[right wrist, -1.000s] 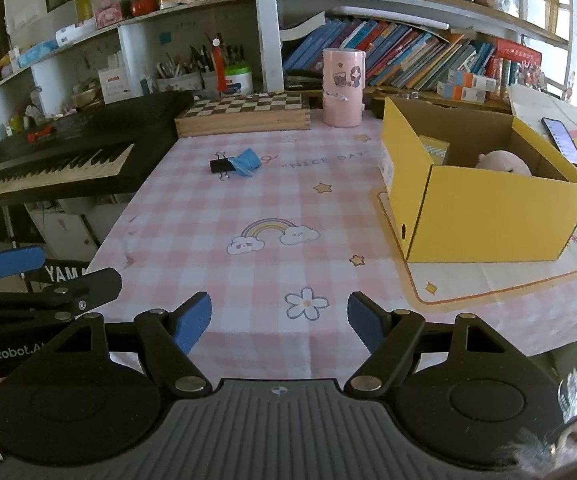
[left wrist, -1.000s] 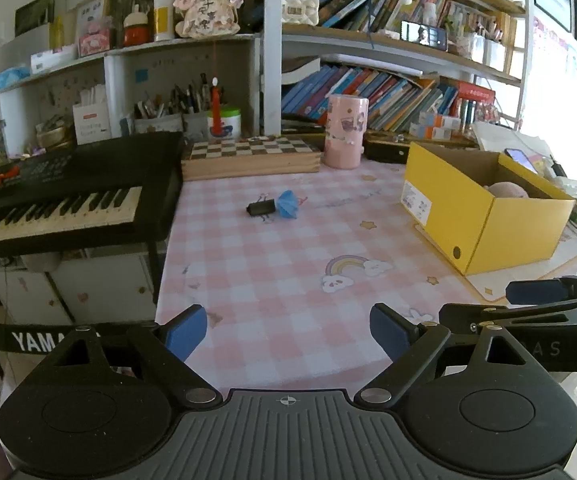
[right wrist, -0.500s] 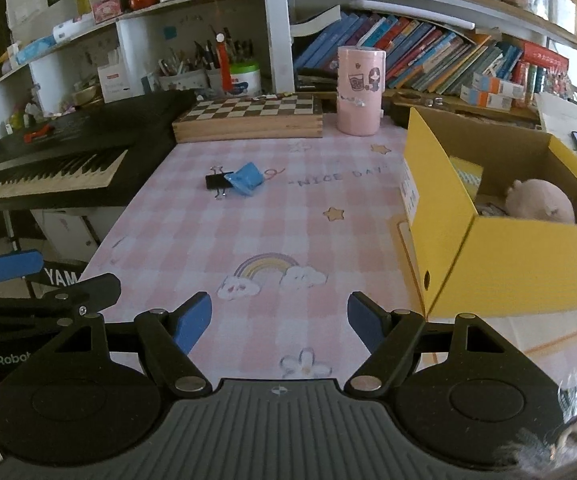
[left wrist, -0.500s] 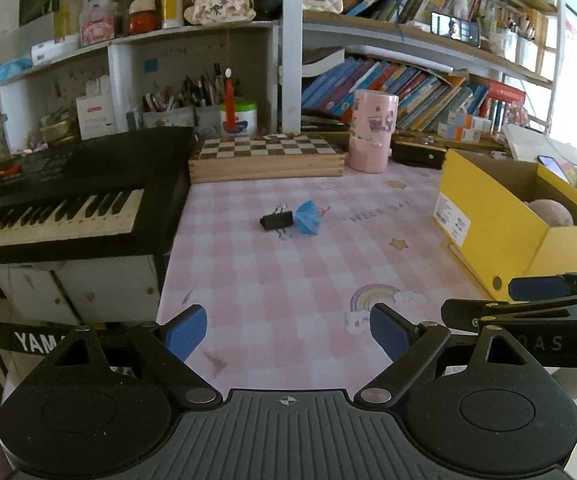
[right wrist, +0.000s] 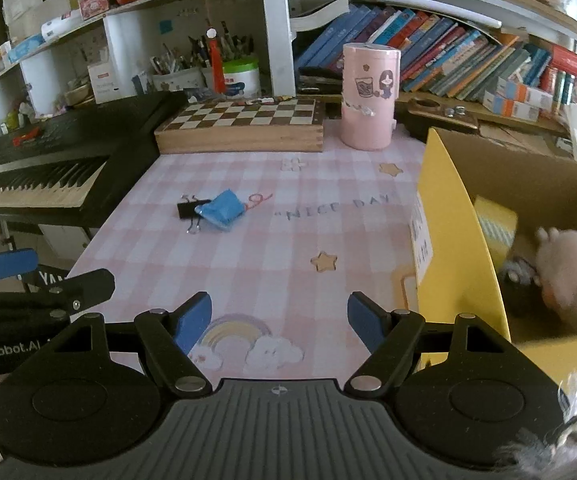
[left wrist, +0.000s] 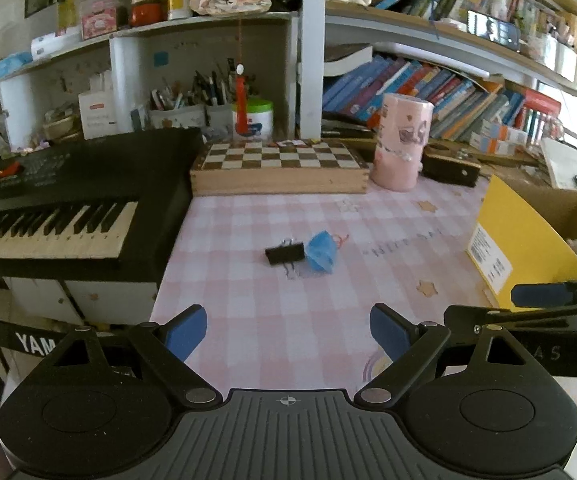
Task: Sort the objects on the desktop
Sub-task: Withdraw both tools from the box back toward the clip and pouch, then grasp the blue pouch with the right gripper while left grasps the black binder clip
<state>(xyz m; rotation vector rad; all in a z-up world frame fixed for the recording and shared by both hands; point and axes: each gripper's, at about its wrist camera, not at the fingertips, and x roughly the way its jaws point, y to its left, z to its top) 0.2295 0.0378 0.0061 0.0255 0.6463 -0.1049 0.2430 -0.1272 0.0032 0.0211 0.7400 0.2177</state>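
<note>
My left gripper (left wrist: 288,330) and my right gripper (right wrist: 279,316) both hang over the near edge of the pink checked tablecloth (right wrist: 288,256), jaws apart, nothing between the blue pads. A black binder clip (left wrist: 284,254) lies mid-table, touching a small blue pouch (left wrist: 321,255) on its right. The yellow box (right wrist: 454,248) stands open at the right edge; a pink plush toy (right wrist: 568,276) lies inside. At the back: chessboard case (right wrist: 244,124), pink cylinder (right wrist: 368,96). A keyboard (left wrist: 60,200) sits left.

Both claws, left (left wrist: 288,330) and right (right wrist: 279,316), nearer the binder clip (left wrist: 284,253) than before
</note>
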